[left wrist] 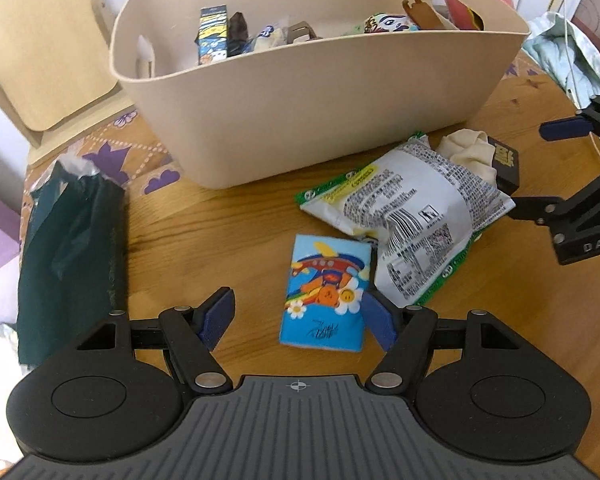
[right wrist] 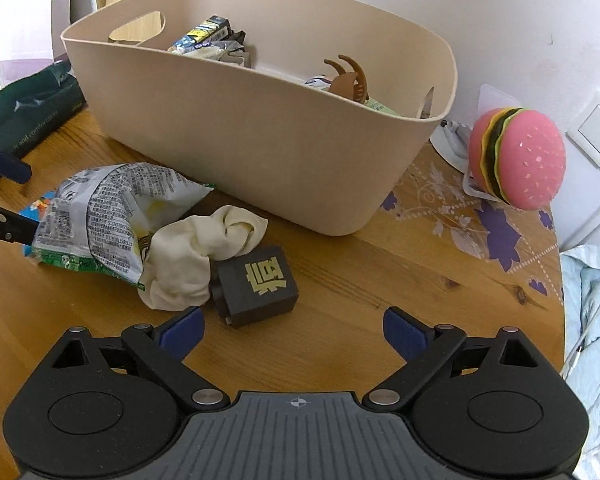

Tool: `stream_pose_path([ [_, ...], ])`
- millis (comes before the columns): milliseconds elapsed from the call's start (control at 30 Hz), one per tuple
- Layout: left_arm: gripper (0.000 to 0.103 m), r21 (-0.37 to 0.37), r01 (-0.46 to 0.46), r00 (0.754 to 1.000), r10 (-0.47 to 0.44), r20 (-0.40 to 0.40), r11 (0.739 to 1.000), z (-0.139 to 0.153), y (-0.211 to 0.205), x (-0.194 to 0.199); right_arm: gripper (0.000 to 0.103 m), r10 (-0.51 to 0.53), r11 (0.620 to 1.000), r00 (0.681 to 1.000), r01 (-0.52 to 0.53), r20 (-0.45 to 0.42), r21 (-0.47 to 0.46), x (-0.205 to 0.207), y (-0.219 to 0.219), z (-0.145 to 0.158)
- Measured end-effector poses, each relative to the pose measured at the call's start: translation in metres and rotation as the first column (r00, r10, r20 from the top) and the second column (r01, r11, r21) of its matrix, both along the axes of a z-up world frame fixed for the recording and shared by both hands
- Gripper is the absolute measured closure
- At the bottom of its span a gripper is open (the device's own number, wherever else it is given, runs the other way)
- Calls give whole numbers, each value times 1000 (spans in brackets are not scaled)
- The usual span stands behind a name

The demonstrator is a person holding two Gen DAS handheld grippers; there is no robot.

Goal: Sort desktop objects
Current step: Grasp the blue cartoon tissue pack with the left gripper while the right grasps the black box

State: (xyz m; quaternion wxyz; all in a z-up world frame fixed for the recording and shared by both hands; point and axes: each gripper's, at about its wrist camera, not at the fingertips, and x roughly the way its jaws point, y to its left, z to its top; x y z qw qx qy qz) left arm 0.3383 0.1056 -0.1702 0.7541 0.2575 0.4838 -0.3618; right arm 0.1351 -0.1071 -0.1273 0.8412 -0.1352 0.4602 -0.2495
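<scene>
A beige basket (left wrist: 300, 104) stands at the back of the wooden table and holds several small items. In front of it lie a blue cartoon tissue pack (left wrist: 326, 292), a silver-and-green snack bag (left wrist: 412, 220), a cream cloth (right wrist: 204, 252) and a black box with a gold character (right wrist: 260, 290). My left gripper (left wrist: 298, 318) is open, its right finger touching the tissue pack's right edge. My right gripper (right wrist: 294, 330) is open and empty, just in front of the black box. It also shows at the right edge of the left wrist view (left wrist: 548, 168).
A dark green packet (left wrist: 72, 256) lies at the table's left edge. A pink burger toy (right wrist: 516, 158) sits right of the basket by the wall. A wooden chair (left wrist: 44, 52) stands behind left. Bedding (right wrist: 592, 344) lies off the right edge.
</scene>
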Motion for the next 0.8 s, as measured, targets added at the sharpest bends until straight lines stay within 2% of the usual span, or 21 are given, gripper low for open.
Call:
stream_pose_path([
  [333,30,37,31,999,-31,-11,999,-16,-15,6,7,32,999,999,-32,-3,-14,13,-3,-8],
  [500,29,30,6,998,-4,-56,1000,-19,-15,14,15,48,999,999,-48,5,-3,17,-7,-12],
  [600,28,24,-29,998,30,-55,999,-19,-14,18,21,52,999,999,-52,18,15,19,-8,-11],
  [667,24,26,-30,998,31,-54,999,-20,-15,18,22,57,998,998,-58,19,11,19,-7,-11],
  [700,19,29,-30,998,32,-55,999,-21,-15,19,23,61,998,998,-62,18,9,19,-6,-11],
  [800,14,21,-40,997,41,-57,999,-23,-12,21,26,63,998,998,-63,24,17,18,-6,-11],
])
